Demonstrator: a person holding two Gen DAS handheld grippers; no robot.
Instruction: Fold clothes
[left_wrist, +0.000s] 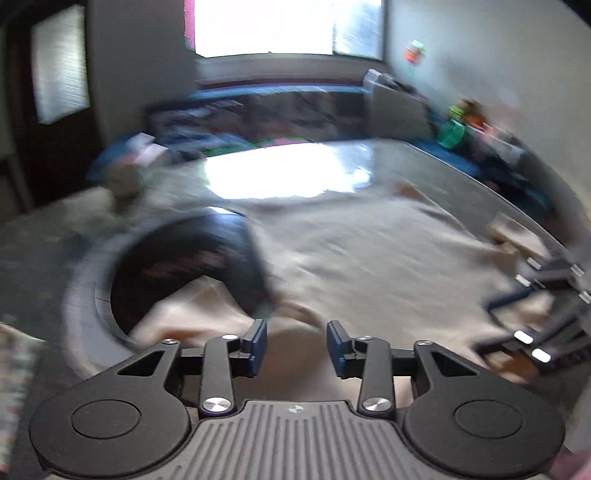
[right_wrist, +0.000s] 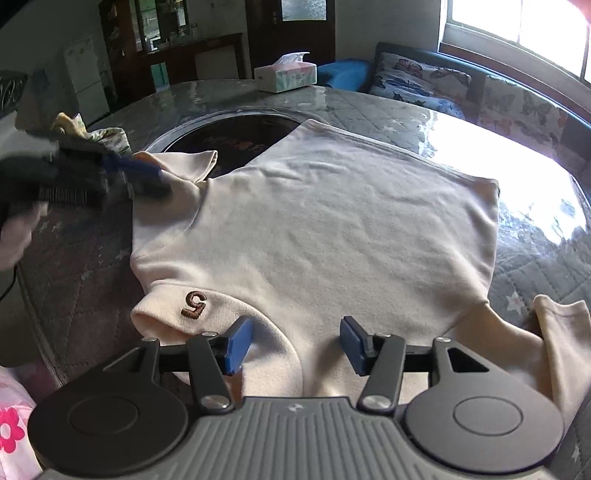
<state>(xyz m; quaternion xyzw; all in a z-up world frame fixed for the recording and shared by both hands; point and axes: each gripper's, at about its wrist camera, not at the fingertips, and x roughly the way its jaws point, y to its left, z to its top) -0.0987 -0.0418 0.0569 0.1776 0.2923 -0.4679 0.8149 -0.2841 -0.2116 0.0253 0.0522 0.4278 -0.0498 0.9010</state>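
A cream long-sleeved top (right_wrist: 314, 229) lies spread flat on the round table (right_wrist: 369, 107), with a brown "5" (right_wrist: 194, 304) on its collar. It also shows blurred in the left wrist view (left_wrist: 369, 258). My right gripper (right_wrist: 293, 345) is open and empty, just above the neck end of the top. My left gripper (left_wrist: 295, 349) is open and empty over the top's sleeve; in the right wrist view it (right_wrist: 147, 181) hovers blurred at the far left sleeve (right_wrist: 184, 166). The other sleeve (right_wrist: 554, 332) lies at the right.
A dark round inset (right_wrist: 236, 136) sits in the table's middle, partly under the top. A tissue box (right_wrist: 286, 75) stands at the far edge. Patterned cloth (right_wrist: 107, 136) lies at the left. A sofa with cushions (right_wrist: 480, 88) is behind, under a window.
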